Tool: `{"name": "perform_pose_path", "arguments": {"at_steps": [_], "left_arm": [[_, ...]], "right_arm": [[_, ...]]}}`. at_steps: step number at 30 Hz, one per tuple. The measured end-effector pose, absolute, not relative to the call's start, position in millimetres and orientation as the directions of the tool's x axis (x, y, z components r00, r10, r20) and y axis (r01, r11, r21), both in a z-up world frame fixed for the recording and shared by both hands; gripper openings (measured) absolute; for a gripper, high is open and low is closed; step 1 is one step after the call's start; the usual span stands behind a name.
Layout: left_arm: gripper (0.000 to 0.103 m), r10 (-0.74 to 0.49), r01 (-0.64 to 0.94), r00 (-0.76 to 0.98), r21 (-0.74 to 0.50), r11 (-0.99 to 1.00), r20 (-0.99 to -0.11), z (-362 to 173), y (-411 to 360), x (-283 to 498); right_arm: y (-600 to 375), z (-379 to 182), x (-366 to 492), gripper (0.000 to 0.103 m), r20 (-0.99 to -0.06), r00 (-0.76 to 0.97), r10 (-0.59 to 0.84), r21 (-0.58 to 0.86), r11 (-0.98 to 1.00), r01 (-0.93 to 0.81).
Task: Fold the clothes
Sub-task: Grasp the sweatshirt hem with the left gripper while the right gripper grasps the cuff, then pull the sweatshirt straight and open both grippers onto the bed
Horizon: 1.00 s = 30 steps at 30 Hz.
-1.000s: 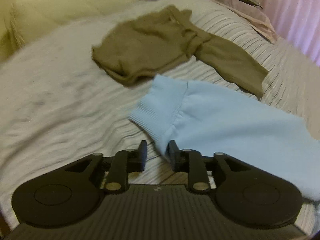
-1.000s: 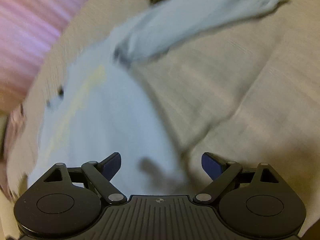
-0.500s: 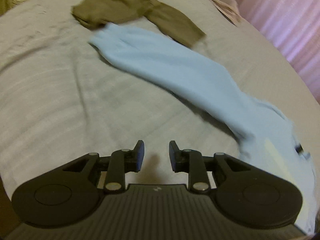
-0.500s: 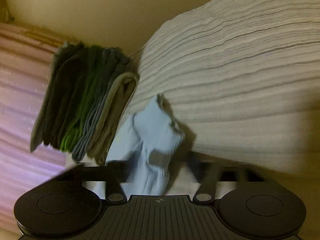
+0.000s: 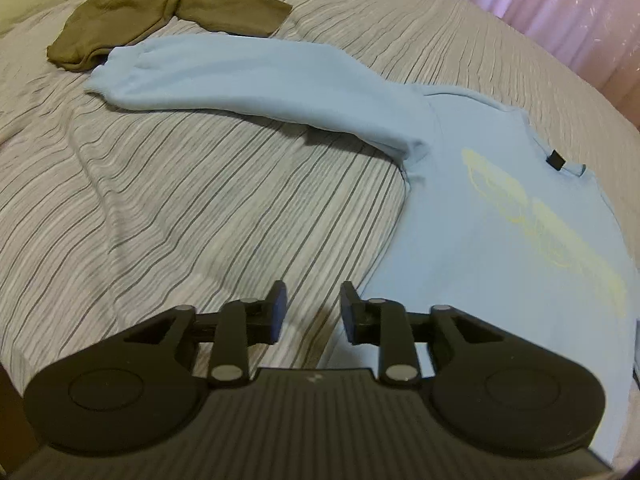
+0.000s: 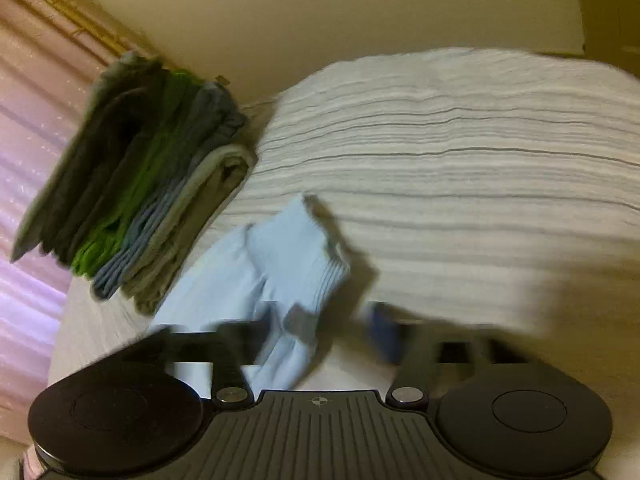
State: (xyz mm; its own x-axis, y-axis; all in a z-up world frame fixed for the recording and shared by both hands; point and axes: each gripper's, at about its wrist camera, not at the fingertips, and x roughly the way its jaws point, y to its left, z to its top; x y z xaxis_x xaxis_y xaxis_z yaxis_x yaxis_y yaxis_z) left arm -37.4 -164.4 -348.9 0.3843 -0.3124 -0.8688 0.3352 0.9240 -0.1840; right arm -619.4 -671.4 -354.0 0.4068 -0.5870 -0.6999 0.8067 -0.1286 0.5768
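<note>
A light blue sweatshirt [image 5: 480, 240] lies flat on the striped bedcover [image 5: 200, 220]. Its body, with a pale yellow print, is on the right, and one sleeve [image 5: 248, 80] stretches to the upper left. My left gripper [image 5: 312, 308] hovers at the body's near side edge, open by a narrow gap with nothing between its fingers. In the right wrist view the other sleeve's ribbed cuff [image 6: 300, 264] lies bunched between the blurred fingers of my right gripper [image 6: 320, 336]. That gripper is open, and bedcover shows beside the right finger.
An olive-brown garment [image 5: 160, 12] lies crumpled past the sleeve's end. A stack of folded clothes [image 6: 140, 184] in grey, green and blue stands left of the cuff. A pink curtain [image 5: 560, 12] runs along the bed's far side.
My left gripper drew back from the sleeve cuff to the body's side edge. My right gripper swung from above the body to the other cuff, and its fingers narrowed.
</note>
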Motion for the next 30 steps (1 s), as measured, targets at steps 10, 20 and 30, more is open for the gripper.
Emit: {"name": "perform_pose_path", "arguments": {"at_steps": [10,20,30], "left_arm": [[0.048,-0.374,0.456,0.161,-0.267,0.849,-0.913,-381.0,-141.0,-59.3],[0.015,-0.469,0.573,0.052,-0.358,0.737,-0.882,-381.4,-126.6,-63.3],[0.036,-0.362,0.775,0.235,-0.051,0.630,-0.902,-352.3,-195.6,-78.2]], "right_arm": [[-521.2,-378.2,-498.3,0.057,-0.723,0.689,0.043,0.683,0.190,0.705],[-484.6,-358.5,-482.8,0.013,-0.868,0.496,0.012,0.487,0.216,0.846],[-418.7,-323.4,-368.8,0.071,-0.861,0.337,-0.381,0.022,0.635,0.773]]}}
